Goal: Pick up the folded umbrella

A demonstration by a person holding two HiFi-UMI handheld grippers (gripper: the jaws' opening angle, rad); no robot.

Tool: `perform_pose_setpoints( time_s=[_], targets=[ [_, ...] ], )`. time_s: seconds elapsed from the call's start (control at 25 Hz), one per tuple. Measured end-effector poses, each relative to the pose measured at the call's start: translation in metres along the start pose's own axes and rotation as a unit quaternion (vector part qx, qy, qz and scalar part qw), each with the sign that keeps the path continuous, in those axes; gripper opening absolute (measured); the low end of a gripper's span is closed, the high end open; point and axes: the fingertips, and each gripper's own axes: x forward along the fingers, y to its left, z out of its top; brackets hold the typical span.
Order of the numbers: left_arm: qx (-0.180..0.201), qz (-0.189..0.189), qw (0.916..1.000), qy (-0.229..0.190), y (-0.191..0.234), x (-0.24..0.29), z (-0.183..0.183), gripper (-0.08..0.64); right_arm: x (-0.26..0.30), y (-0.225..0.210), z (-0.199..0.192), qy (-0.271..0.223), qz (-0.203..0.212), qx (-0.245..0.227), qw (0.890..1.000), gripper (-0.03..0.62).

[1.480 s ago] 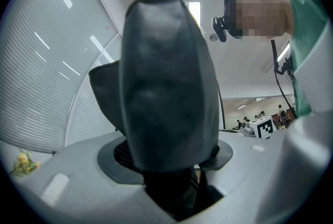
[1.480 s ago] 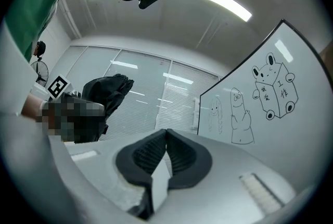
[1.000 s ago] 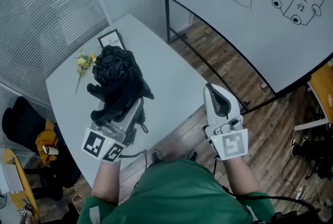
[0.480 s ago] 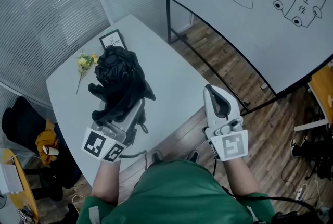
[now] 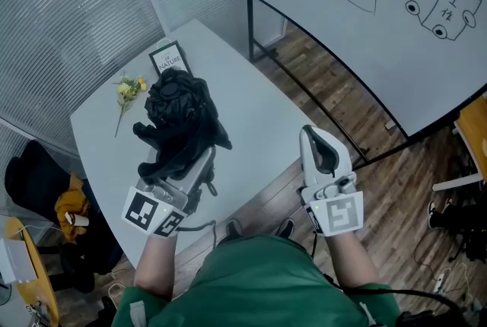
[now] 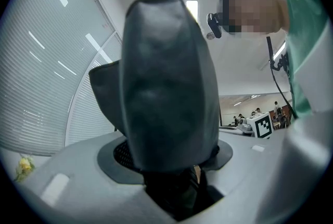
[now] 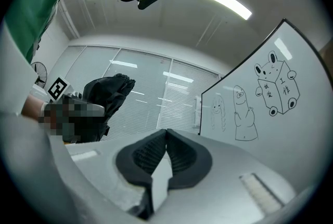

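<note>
Clamping on the lower end of the folded umbrella (image 5: 179,116), the left gripper (image 5: 194,173) has its jaws spread wide around the black bundle, and in the left gripper view the fabric fills the whole gap between them. From the jaws the umbrella's long axis runs straight forward, away from the person, along the line in which the gripper points, over the grey table (image 5: 251,120) and toward the small flowers (image 5: 125,90). I judge that it is already lifted from the table, though no view shows the gap below it. The right gripper (image 5: 319,147) has its jaws together and empty, well apart to the right, beyond the table edge.
</note>
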Motion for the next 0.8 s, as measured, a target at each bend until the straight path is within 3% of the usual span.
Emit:
perform_pose_setpoints(
  time_s=[0.8],
  targets=[
    [-0.010, -0.037, 0.9992, 0.008, 0.027, -0.006, -0.010, 0.279, 0.017, 0.024, -0.002, 0.003, -0.035, -0.004, 0.999, 0.003]
  ],
)
